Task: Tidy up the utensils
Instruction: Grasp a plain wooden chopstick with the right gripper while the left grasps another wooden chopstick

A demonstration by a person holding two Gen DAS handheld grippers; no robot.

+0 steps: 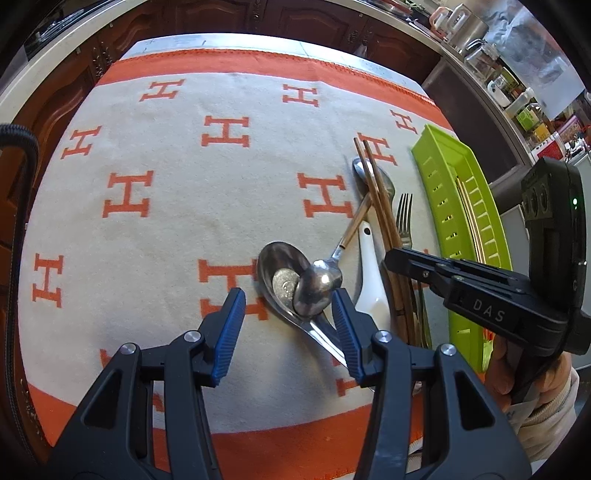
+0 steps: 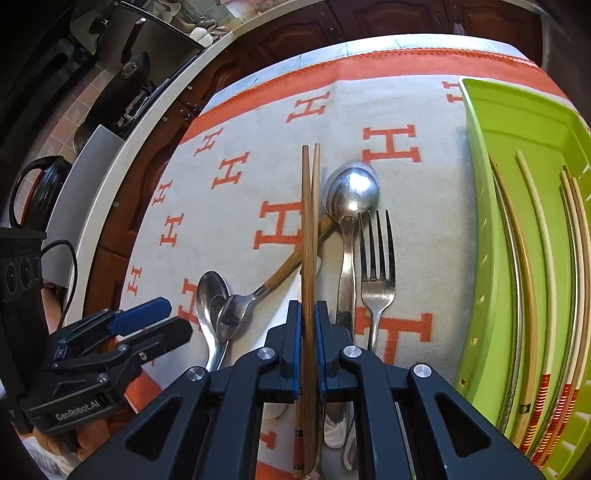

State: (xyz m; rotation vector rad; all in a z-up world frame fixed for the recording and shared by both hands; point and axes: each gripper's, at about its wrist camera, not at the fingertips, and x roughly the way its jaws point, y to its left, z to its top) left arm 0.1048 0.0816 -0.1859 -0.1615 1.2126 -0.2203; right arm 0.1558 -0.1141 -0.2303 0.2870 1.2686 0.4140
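My right gripper [image 2: 307,314] is shut on a pair of brown chopsticks [image 2: 309,229], which point away along the cloth. Beside them lie a steel spoon [image 2: 351,195], a fork [image 2: 376,266] and a wooden-handled spoon [image 2: 236,314] resting on a large steel spoon [image 2: 210,291]. My left gripper [image 1: 288,302] is open, its pads either side of the large spoon [image 1: 280,277] and the small spoon's bowl [image 1: 317,288]. A white ceramic spoon [image 1: 369,273] lies beside the chopsticks [image 1: 380,195]. The green tray [image 2: 491,206] holds several chopsticks.
An orange and cream cloth with H marks [image 1: 166,229] covers the table. The green tray [image 1: 439,177] stands at the cloth's right edge. Dark wooden cabinets [image 1: 229,18] run behind, with jars and pots on a counter [image 1: 491,70] at right.
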